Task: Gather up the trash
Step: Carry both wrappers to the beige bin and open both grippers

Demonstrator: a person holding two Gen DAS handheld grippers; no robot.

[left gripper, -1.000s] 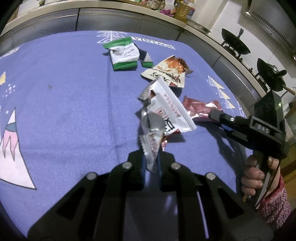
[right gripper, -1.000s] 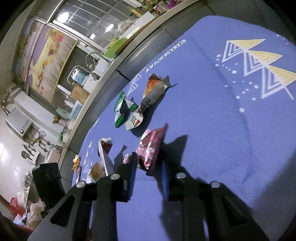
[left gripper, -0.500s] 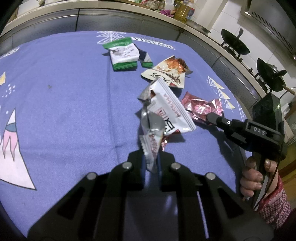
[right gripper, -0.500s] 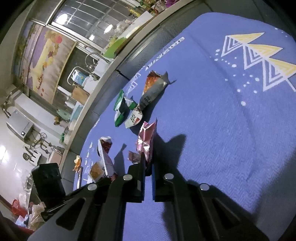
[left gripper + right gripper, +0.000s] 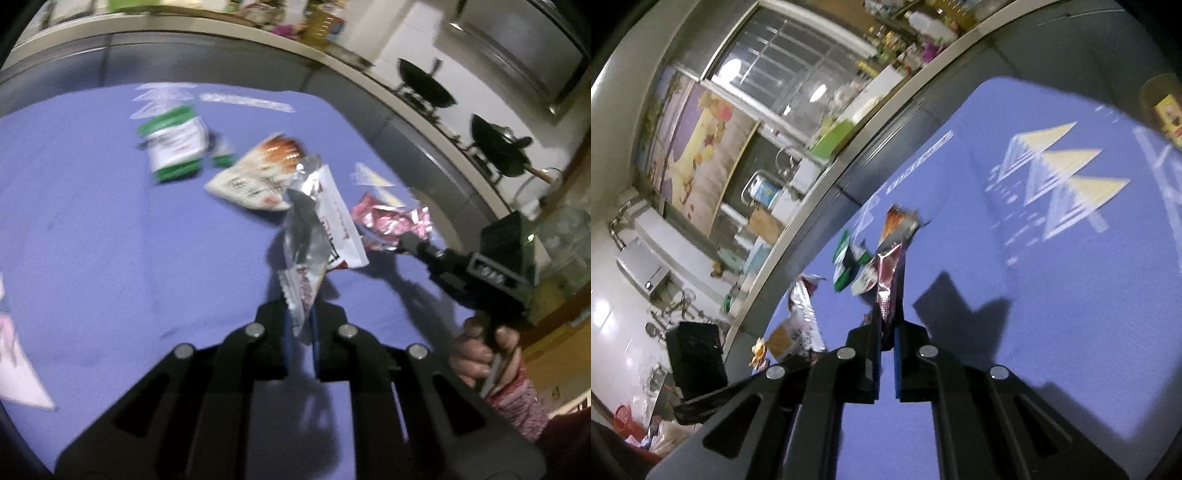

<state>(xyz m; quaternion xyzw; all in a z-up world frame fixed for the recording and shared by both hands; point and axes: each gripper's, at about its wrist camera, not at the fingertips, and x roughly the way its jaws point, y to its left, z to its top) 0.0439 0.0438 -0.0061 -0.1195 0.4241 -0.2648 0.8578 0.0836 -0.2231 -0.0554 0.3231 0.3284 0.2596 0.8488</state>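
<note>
1. Left wrist view. My left gripper (image 5: 300, 325) has its fingers (image 5: 271, 332) pinched tight on the bottom edge of a silver and white wrapper (image 5: 317, 236). The wrapper stands up from the tips, crumpled, its upper end flopping toward the far side, clear of the purple cloth (image 5: 92, 240) that covers the surface.
2. Same view, to the right. My right gripper (image 5: 404, 240) reaches in from the side, my right hand (image 5: 480, 354) around its handle, a patterned sleeve at the wrist. Its tips are clamped on a crinkled pink wrapper (image 5: 388, 221), which looks lifted off the cloth, though the blur leaves that unsure.
3. Same view, farther back. Flat on the cloth lie a white wrapper with an orange end (image 5: 258, 173) and, beyond it, a green and white packet (image 5: 173, 147). The two are near each other, well apart from my fingers.
4. Same view, background. A steel counter edge runs behind the cloth, with two dark woks (image 5: 424, 85) along it.
5. Right wrist view. My right fingers (image 5: 866, 350) are closed on the lower end of the pink wrapper (image 5: 888, 280), seen edge-on, standing nearly upright from the tips. Its shadow falls on the cloth (image 5: 1052, 295) to the right.
6. Same view, beyond the tips. The green and white packet (image 5: 844, 266) and the orange-ended wrapper (image 5: 897, 225) lie on the cloth. At the left, the silver and white wrapper (image 5: 803, 317) hangs in my left gripper, whose black body shows at the lower left.
</note>
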